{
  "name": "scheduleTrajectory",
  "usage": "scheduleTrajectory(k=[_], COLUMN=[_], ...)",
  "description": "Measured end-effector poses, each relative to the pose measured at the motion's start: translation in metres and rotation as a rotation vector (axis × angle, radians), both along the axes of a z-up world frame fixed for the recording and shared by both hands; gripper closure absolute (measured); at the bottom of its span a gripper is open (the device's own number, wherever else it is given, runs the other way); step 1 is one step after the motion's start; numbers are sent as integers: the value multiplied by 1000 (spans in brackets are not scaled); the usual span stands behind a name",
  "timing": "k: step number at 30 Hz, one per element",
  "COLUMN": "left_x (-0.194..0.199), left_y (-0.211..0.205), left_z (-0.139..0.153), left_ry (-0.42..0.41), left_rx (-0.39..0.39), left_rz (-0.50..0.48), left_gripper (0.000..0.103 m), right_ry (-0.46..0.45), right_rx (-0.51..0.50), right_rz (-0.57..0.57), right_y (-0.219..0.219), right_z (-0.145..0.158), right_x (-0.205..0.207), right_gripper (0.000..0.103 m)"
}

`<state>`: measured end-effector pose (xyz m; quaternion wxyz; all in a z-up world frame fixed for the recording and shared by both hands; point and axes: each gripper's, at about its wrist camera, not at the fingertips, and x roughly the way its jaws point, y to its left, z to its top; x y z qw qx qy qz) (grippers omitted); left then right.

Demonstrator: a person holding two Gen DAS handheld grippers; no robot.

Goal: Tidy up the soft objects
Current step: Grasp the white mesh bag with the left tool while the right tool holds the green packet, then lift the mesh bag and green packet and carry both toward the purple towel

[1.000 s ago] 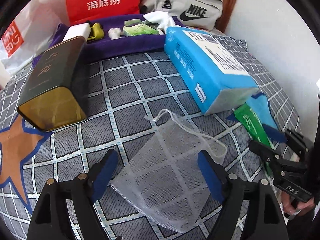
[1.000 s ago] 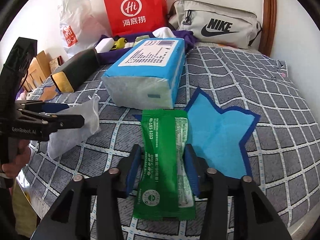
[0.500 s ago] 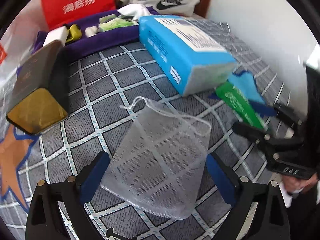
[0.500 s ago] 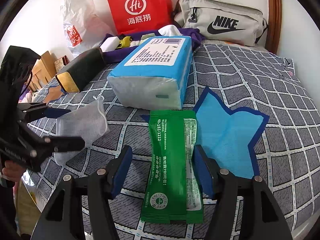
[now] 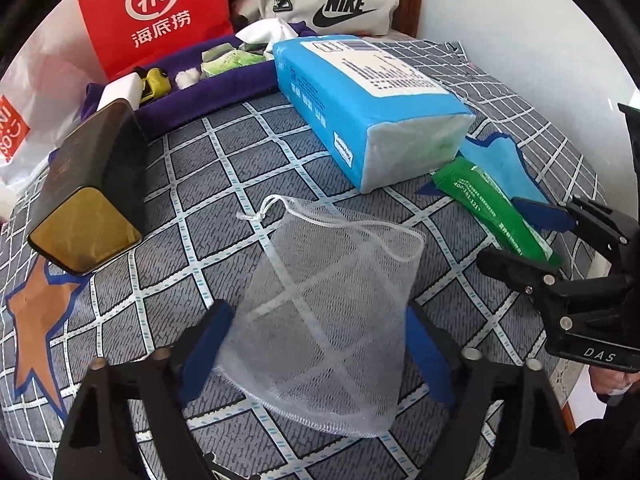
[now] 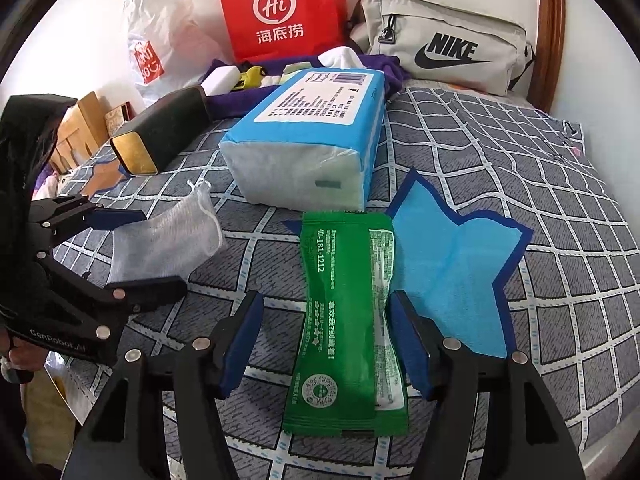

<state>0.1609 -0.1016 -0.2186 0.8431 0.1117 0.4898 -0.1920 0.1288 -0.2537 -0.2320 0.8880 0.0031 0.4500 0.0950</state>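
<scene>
While both sets of fingers are pointing down at the checked bedspread (image 6: 500,152), each is straddling its own soft thing. Nearest the left gripper (image 5: 316,344) the mesh pouch (image 5: 328,312) is lying flat between the blue pads, its closed end toward the camera and its drawstring mouth pointing away; the fingers have just been closing in on it, and the left pad is looking to be at the pouch's edge (whether either pad is pressing the thin net cannot be told). Seen from the right wrist, the right gripper (image 6: 326,344) is standing spread, with the green packet (image 6: 348,320) lying between its fingers, long axis running straight ahead along them and a clear gap showing on each side. Beyond the packet the blue tissue pack (image 6: 308,140) is sitting, and farther back the purple tray (image 5: 224,84) is holding small items.
</scene>
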Motion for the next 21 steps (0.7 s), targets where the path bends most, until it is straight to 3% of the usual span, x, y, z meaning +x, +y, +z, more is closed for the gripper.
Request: scheduleTrajectory(k=[5, 11, 14, 21], left_x=[3, 6, 5, -5], left_y=[4, 13, 18, 26], left_z=[5, 7, 8, 8], left_ry=[11, 36, 56, 80], left_rx=[-10, -25, -45, -73], left_rz=[30, 72, 87, 113], left_gripper=[58, 85, 91, 93], right_ry=[3, 14, 22, 33], right_rx=[-33, -25, -16, -25], right_rz=[-13, -14, -12, -6], right_y=[0, -4, -5, -2], right_z=[1, 2, 3, 4], right_x=[-3, -7, -8, -13], right_gripper=[48, 58, 62, 65])
